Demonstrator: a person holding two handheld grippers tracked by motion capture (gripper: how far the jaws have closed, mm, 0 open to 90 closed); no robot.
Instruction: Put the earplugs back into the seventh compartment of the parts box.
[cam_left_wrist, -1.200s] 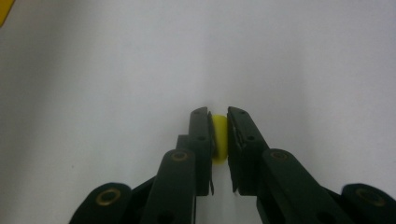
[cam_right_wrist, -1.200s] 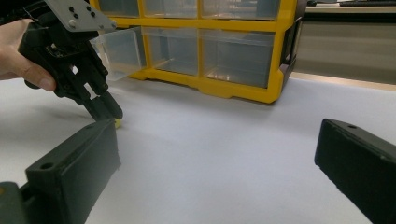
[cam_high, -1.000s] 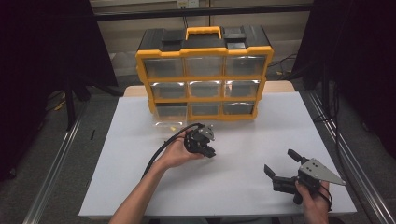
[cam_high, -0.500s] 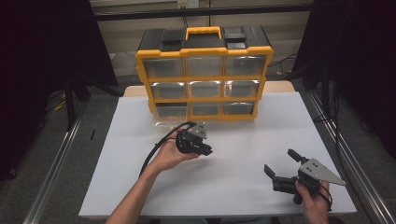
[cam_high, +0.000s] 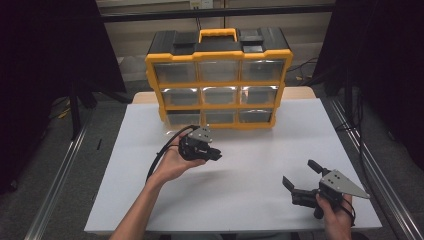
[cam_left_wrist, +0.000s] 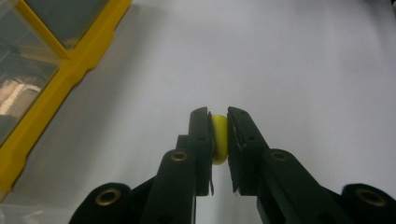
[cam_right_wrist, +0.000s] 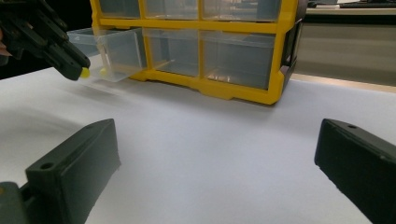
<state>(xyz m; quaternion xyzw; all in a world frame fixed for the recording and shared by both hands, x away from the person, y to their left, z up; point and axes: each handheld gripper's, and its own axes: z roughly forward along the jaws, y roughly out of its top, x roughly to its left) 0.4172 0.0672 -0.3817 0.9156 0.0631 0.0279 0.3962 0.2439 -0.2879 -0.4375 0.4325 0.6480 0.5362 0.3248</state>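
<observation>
The left gripper (cam_left_wrist: 218, 135), clamped on a small yellow piece (cam_left_wrist: 219, 139), hovered near the organizer's pulled-out drawer (cam_right_wrist: 109, 52), probably awaiting placement, while the right gripper (cam_high: 306, 182) rested spread and empty.

The left tool (cam_high: 216, 155) is held palm-up in the left hand (cam_high: 176, 162), jaws clamped close together. The right tool (cam_high: 301, 176), gripped low by the right hand (cam_high: 334, 209), has jaws spread wide.

We see only a sliver of the small yellow piece (cam_left_wrist: 218, 139); the left gripper (cam_left_wrist: 218, 122)'s jaws cover the rest, so its shape stays unclear. The yellow organizer (cam_left_wrist: 51, 84) is cut off by that view's left edge.
</observation>
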